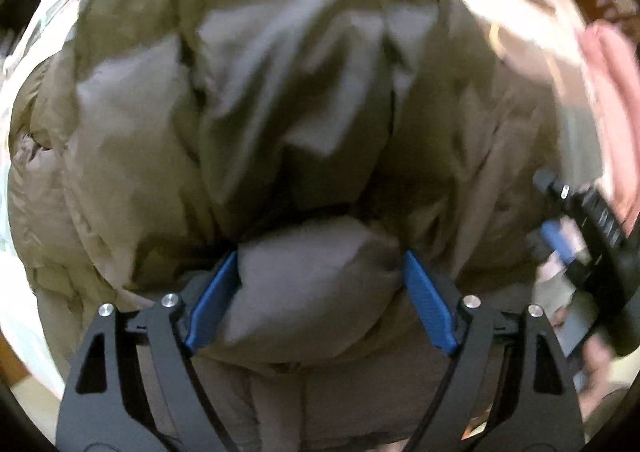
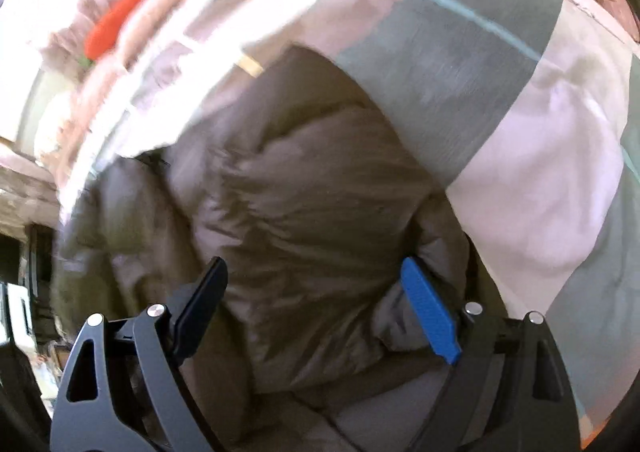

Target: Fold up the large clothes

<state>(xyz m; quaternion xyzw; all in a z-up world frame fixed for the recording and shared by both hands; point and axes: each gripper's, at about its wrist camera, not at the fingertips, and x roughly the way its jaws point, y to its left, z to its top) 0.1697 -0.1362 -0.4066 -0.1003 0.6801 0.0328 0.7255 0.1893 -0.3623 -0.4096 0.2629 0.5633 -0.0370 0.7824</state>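
A large olive-brown puffer jacket (image 1: pixel 260 91) fills the left wrist view and lies on a bed. My left gripper (image 1: pixel 320 256) is wide open, its blue pads (image 1: pixel 212 300) on either side of a puffy fold of the jacket. In the right wrist view the same jacket (image 2: pixel 304 211) bulges between the fingers of my right gripper (image 2: pixel 312 272), which is also wide open, with one blue pad (image 2: pixel 430 312) showing. The right gripper also appears at the right edge of the left wrist view (image 1: pixel 592 236), close to the jacket. Both views are motion-blurred.
The jacket rests on a patchwork bedspread (image 2: pixel 540 139) of grey, white and pink panels. An orange carrot-shaped object (image 2: pixel 120 15) lies at the far upper left. A pink cloth (image 1: pixel 612 91) sits at the right. Dark furniture (image 2: pixel 24 272) stands at the left.
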